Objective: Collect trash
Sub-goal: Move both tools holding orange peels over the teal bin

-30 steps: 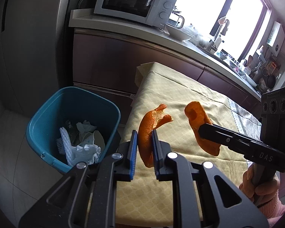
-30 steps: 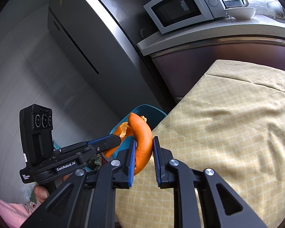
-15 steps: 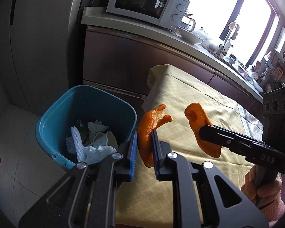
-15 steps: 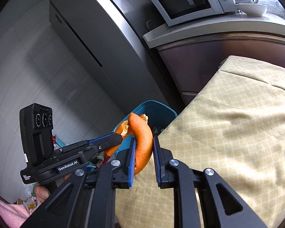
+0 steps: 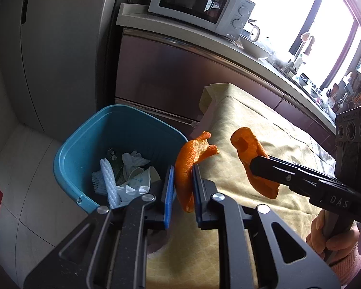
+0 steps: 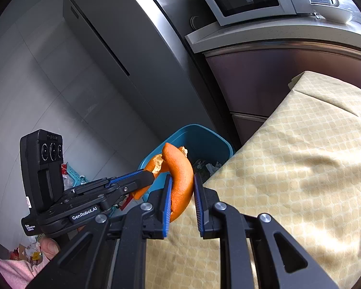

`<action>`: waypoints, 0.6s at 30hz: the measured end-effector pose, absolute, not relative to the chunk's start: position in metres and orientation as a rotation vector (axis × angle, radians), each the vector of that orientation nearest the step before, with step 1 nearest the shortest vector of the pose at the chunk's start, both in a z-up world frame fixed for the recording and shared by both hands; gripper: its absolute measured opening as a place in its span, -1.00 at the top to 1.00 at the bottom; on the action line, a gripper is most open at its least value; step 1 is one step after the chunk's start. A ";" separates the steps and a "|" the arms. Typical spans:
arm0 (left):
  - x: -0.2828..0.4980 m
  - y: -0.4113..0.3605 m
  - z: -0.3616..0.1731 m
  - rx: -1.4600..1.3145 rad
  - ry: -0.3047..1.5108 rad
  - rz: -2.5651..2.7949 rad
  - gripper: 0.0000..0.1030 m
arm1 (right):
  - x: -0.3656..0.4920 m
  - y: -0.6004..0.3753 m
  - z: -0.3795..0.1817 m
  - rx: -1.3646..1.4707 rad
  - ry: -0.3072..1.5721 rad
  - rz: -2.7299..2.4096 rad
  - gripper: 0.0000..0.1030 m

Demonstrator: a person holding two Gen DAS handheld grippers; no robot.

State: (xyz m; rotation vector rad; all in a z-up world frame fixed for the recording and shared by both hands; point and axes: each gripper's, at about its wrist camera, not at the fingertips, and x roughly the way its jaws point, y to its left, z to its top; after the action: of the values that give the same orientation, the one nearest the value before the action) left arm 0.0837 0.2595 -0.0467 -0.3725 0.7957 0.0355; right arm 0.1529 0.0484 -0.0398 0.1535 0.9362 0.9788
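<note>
While each tool (image 5: 183, 183) (image 6: 181, 187) grips orange peel (image 5: 184, 168), only the left view shows tissues (image 5: 130, 180) inside the bin (image 5: 84, 144).

A tall grey fridge (image 5: 60, 55) stands on a pale tiled floor (image 5: 24, 192) beside brown cabinets (image 5: 170, 77) under a light counter (image 5: 180, 33). A white microwave (image 5: 199, 2) sits on it. Bright daylight pours through the window (image 5: 288, 12). A yellow patterned cloth (image 6: 300, 168) covers the desk.
</note>
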 end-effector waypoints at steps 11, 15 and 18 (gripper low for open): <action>0.085 0.270 -0.052 -0.366 0.796 0.076 0.71 | 0.158 0.069 -0.046 0.118 0.962 0.983 0.69; 0.086 0.274 -0.054 -0.369 0.798 0.088 0.71 | 0.159 0.075 -0.049 0.109 0.974 0.984 0.69; 0.088 0.277 -0.056 -0.373 0.800 0.096 0.71 | 0.161 0.081 -0.053 0.102 0.985 0.985 0.69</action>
State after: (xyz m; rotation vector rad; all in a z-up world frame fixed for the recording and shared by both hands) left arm 0.0881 0.2773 -0.0560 -0.3727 0.7997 0.0963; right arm 0.1611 0.0810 -0.0527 0.1018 0.9846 0.9848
